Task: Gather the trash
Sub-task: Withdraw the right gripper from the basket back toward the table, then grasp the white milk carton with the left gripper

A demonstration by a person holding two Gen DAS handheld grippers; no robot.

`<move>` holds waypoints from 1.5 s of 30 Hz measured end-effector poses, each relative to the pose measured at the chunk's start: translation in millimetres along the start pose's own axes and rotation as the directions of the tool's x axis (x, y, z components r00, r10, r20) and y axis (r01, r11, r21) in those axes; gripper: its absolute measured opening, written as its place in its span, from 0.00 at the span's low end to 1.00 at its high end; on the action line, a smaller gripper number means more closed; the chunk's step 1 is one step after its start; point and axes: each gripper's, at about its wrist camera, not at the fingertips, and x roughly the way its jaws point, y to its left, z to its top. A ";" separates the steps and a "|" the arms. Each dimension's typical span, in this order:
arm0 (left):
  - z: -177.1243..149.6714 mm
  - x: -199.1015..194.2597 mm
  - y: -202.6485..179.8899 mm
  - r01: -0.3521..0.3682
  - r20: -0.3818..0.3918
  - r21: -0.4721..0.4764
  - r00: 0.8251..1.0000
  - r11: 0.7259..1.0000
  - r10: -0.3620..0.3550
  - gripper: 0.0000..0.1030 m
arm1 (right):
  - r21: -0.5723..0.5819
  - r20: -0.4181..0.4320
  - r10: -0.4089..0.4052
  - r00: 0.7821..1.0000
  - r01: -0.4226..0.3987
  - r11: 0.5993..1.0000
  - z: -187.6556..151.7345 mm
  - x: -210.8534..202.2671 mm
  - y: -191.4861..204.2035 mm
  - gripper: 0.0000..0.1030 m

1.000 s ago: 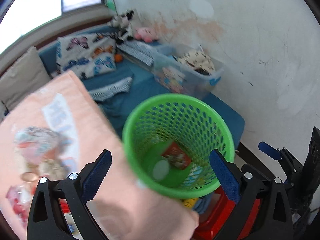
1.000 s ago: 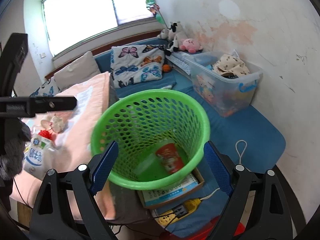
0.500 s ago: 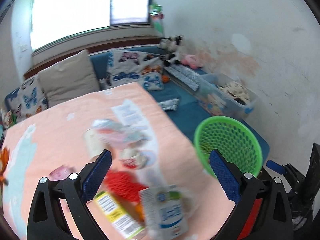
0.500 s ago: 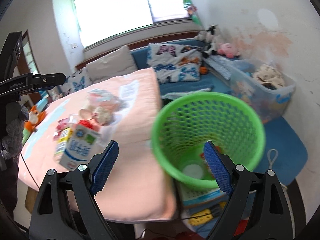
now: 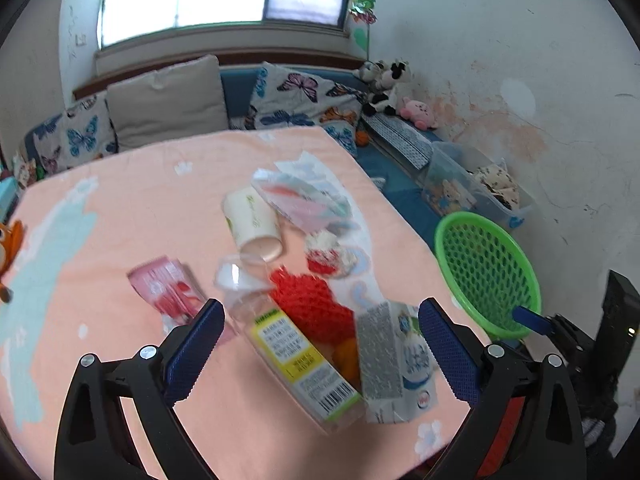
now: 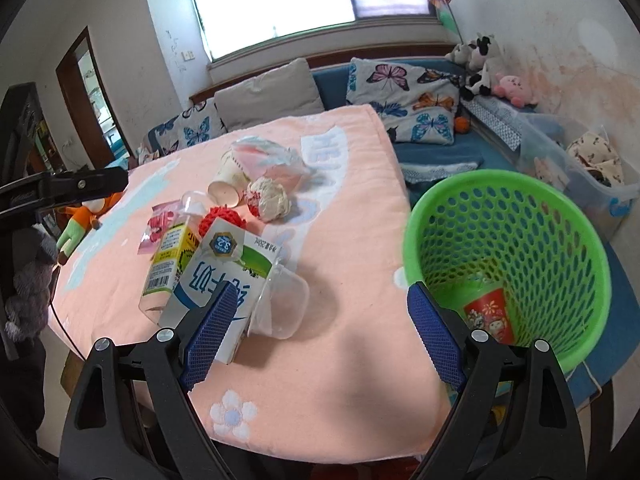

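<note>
The trash lies in a loose cluster on the pink blanket (image 6: pixel 340 380) that covers the table. Nearest the right gripper (image 6: pixel 320 332) is a white-and-blue milk carton (image 6: pixel 224 276) lying on its side, with a clear plastic container (image 6: pixel 284 304) touching its right edge. Just left of the carton lies a clear bottle with a yellow label (image 6: pixel 170 256), and behind both sits a red foam net (image 6: pixel 222 216). Farther back from the carton are a crumpled white-and-red wad (image 6: pixel 268 198), a tipped paper cup (image 6: pixel 230 178) with its mouth toward the camera, and a crinkled plastic bag (image 6: pixel 268 158) resting over the cup. A pink wrapper (image 6: pixel 158 226) lies left of the bottle.

To the right of the carton, off the table edge, stands the green mesh basket (image 6: pixel 560 216); a red printed cup (image 6: pixel 490 314) lies inside on its bottom.

From the left wrist view, the left gripper (image 5: pixel 320 344) hangs over the same cluster, with the labelled bottle (image 5: pixel 300 348) and the milk carton (image 5: pixel 392 360) between its fingers but untouched. Its jaws are spread wide and hold nothing. The right gripper's jaws are likewise released and empty, one finger over the carton and the other over the basket's near rim.

Behind the table runs a blue bench with butterfly cushions (image 6: pixel 404 100).
</note>
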 end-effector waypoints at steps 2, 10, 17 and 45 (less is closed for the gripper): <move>-5.7 6.4 -5.7 0.027 -0.022 0.005 0.999 1.000 -0.027 0.91 | 0.005 -0.006 -0.006 1.000 0.006 1.000 -0.7 2.5 -1.6 0.84; -22.9 54.1 -28.6 0.126 -0.160 0.006 0.979 0.992 -0.123 0.78 | 0.031 0.001 -0.031 1.000 0.031 0.999 -5.5 -5.1 -17.0 0.84; -28.5 83.8 -29.6 0.148 -0.232 -0.036 0.961 0.988 -0.152 0.76 | 0.053 0.006 -0.034 0.999 0.034 0.998 -10.5 -8.4 -26.4 0.84; -31.3 96.9 -58.6 0.182 -0.280 -0.032 0.942 0.983 -0.184 0.46 | 0.124 0.022 -0.073 0.997 0.070 0.990 -18.7 -19.9 -53.9 0.84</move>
